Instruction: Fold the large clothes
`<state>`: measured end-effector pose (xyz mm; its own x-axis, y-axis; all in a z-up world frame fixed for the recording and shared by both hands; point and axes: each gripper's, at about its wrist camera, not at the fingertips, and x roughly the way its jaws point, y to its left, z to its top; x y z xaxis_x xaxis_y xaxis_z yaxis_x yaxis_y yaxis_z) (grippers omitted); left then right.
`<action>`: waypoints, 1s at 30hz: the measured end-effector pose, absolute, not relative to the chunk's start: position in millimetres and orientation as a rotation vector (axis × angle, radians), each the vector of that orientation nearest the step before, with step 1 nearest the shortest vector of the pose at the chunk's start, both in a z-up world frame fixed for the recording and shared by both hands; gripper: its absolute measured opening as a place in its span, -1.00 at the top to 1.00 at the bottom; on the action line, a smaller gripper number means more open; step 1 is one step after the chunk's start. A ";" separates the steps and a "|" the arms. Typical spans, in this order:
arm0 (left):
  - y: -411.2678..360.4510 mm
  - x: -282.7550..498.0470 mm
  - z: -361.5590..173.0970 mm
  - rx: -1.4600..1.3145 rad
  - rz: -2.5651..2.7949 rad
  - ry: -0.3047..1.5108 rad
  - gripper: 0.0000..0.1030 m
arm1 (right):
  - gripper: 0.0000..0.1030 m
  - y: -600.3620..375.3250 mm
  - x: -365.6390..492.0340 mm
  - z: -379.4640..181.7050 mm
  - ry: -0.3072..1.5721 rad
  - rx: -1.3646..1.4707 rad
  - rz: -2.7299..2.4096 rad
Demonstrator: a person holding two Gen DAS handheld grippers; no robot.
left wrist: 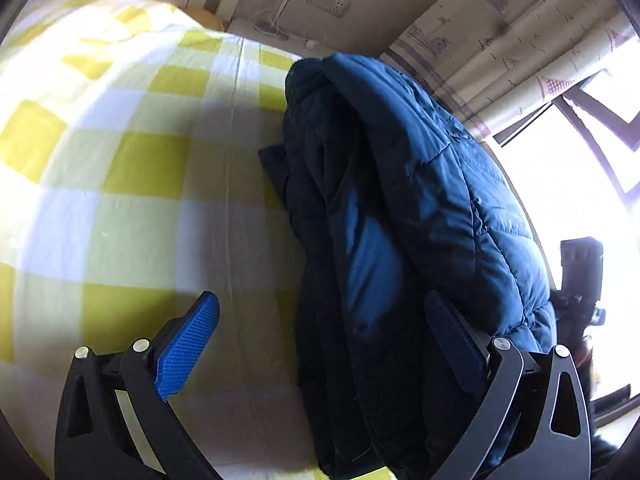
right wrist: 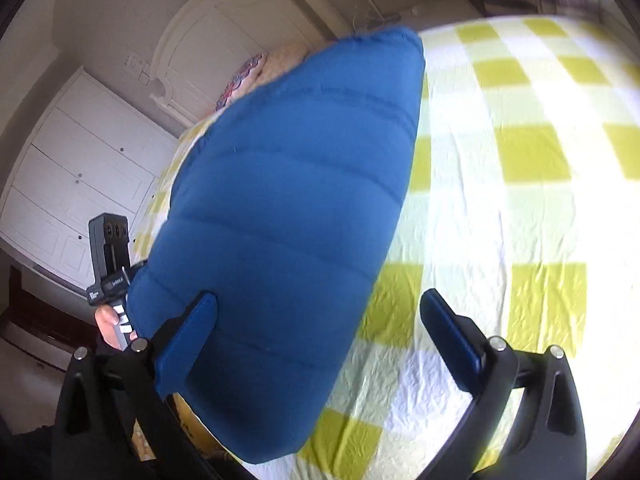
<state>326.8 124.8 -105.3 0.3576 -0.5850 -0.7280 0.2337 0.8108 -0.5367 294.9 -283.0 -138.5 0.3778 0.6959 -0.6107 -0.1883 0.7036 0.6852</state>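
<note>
A blue quilted down jacket [left wrist: 400, 200] lies folded in a long bundle on the yellow-and-white checked bed sheet [left wrist: 120, 160]. My left gripper [left wrist: 320, 344] is open wide over the bundle's near end. Its left pad hangs over bare sheet and its right pad over the jacket. In the right wrist view the jacket [right wrist: 288, 200] shows a smooth puffy blue panel on the sheet [right wrist: 520, 200]. My right gripper [right wrist: 320, 344] stands open, its left pad against the jacket's edge and its right pad over bare sheet. A hand [right wrist: 108, 320] holds the other gripper's handle at the left.
A white headboard [right wrist: 224, 40] and a patterned pillow [right wrist: 248, 76] sit at the bed's head. White wardrobe doors [right wrist: 80, 160] stand beyond the bed. A printed curtain [left wrist: 500, 40] and a bright window [left wrist: 580, 180] lie past the jacket.
</note>
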 end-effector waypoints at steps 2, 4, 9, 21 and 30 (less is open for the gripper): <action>118.4 326.3 -107.4 -0.371 -0.567 1.056 -0.82 | -0.78 -277.6 293.0 -143.5 0.996 0.618 0.668; 107.0 331.4 -107.6 -0.408 -0.636 1.053 -0.08 | -0.34 -268.8 290.9 -133.3 0.946 0.572 0.652; 69.2 372.9 -86.2 -0.300 -0.523 0.965 0.22 | -0.02 -267.9 319.9 -100.9 0.827 0.449 0.530; 53.2 398.3 -71.0 -0.199 -0.312 0.851 -0.11 | -0.55 -287.6 337.1 -96.8 0.801 0.403 0.328; 17.6 191.3 49.3 0.204 0.043 0.157 -0.91 | -0.96 -254.2 160.0 -0.6 0.345 0.119 0.102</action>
